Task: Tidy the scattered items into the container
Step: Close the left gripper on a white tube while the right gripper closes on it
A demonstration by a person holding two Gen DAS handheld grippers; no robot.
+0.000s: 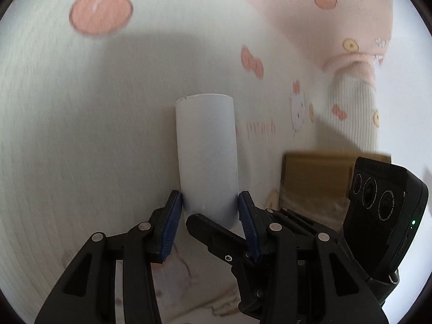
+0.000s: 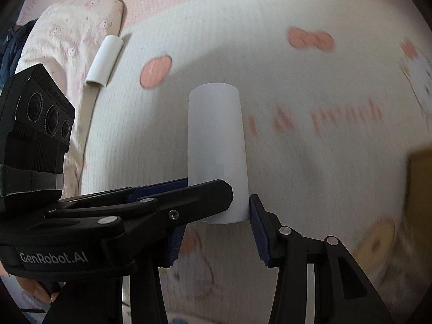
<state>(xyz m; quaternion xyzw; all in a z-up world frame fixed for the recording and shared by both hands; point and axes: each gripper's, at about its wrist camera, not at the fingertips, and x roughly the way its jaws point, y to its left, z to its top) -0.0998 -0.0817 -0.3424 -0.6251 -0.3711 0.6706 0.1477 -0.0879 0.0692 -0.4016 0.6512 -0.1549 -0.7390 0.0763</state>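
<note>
A white plastic tube stands up between the blue pads of my left gripper, which is shut on its lower end. My right gripper holds the same tube: its right pad presses the tube's side, while its left pad is partly hidden. One black finger of the right gripper crosses under the tube in the left wrist view. The left gripper's fingers cross in front of the tube's base in the right wrist view. A second white tube lies on the bed beside a pillow.
A brown cardboard box sits on the bed at the right, and its edge shows in the right wrist view. The bed sheet is cream with pink prints. A pink-patterned pillow lies at the upper left, and folded bedding at the upper right.
</note>
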